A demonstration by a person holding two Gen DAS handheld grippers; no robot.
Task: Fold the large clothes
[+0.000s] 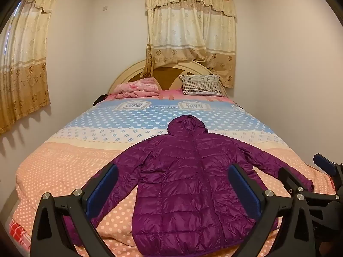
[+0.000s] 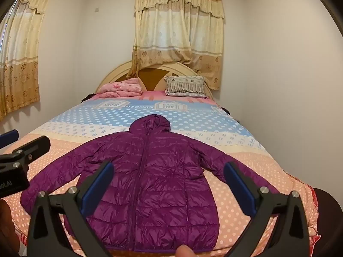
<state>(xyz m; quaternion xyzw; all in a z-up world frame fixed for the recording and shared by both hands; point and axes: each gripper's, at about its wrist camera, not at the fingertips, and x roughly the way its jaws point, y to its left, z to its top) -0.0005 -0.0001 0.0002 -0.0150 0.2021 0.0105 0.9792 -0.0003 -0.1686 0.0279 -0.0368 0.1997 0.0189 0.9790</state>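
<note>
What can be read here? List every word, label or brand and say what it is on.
"JEANS", upside down, in two badge shapes printed on the bedspread.
"BEAUTIFUL & LOV...", upside down, on the blue band between the badges; the rest is cut off.
"...oot.AI", partly cut off, on the black body of the left tool in the right wrist view.
Smaller print inside the badges: too blurred to read.
Jacket, pillow: no text visible.
</note>
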